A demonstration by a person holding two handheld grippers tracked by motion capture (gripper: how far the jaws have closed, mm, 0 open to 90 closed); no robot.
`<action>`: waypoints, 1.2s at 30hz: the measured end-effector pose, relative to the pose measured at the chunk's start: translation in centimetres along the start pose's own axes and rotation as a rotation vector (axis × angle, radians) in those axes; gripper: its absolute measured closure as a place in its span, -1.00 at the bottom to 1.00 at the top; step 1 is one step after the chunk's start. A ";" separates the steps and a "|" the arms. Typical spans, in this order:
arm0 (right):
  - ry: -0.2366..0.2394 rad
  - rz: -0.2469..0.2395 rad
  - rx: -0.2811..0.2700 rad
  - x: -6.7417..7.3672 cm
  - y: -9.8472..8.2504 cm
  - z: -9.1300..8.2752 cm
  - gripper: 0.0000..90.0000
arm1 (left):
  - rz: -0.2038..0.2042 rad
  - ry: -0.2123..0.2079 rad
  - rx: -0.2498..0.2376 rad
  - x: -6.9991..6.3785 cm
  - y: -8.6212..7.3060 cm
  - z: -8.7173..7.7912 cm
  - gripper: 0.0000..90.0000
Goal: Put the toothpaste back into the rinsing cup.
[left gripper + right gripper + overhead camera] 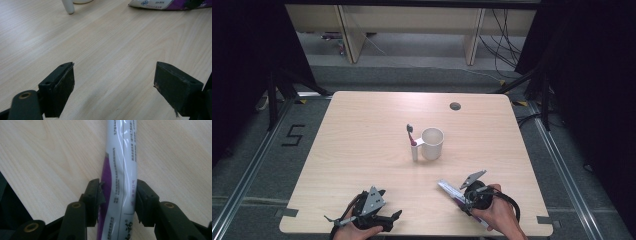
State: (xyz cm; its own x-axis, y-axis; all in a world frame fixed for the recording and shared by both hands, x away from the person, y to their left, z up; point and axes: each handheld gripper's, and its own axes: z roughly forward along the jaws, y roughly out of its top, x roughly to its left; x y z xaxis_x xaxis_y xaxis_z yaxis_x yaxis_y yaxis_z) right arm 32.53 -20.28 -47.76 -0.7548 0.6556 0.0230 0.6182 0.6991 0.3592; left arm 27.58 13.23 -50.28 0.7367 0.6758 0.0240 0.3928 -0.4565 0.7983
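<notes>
A white and purple toothpaste tube [447,189] lies flat on the wooden table [362,140] at the front right. My right gripper [466,198] comes at it from the near side. In the right gripper view both black pads [96,195] touch the tube [121,170], one on each side, so the gripper [117,195] is shut on it. At the front left my left gripper [379,216] rests low over bare wood, and its jaws stand wide apart with nothing between them [115,82]. A white mug [432,143] sits at the table's middle, with a toothbrush [411,135] upright in a holder at its side.
A round cable hole [455,106] marks the far right part of the tabletop. The left gripper view catches the tube's end [160,3] and the holder's base [68,6] at its top edge. Beyond the table are wooden furniture legs and cables on the floor.
</notes>
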 end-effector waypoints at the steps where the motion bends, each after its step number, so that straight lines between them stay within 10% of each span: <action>1: 0.003 -0.019 0.005 -0.1 0.2 0.1 0.34 | -0.001 0.000 -0.001 0.0 0.0 0.0 -0.64; 12: 0.035 -0.075 0.043 0.5 1.1 -0.4 0.68 | -0.009 0.008 -0.007 -0.1 -0.1 0.1 -0.64; 36: 0.026 -0.164 0.136 0.8 2.2 0.5 0.69 | 0.003 -0.001 0.006 -0.1 -0.1 0.1 -0.64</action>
State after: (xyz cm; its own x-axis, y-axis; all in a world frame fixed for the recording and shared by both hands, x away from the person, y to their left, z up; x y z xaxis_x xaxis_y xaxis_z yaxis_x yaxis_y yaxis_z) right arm 33.38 -18.13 -47.44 -0.8519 0.5237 -0.0007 0.5094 0.8289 0.2312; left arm 27.60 13.14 -50.41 0.7383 0.6740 0.0260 0.3938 -0.4619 0.7947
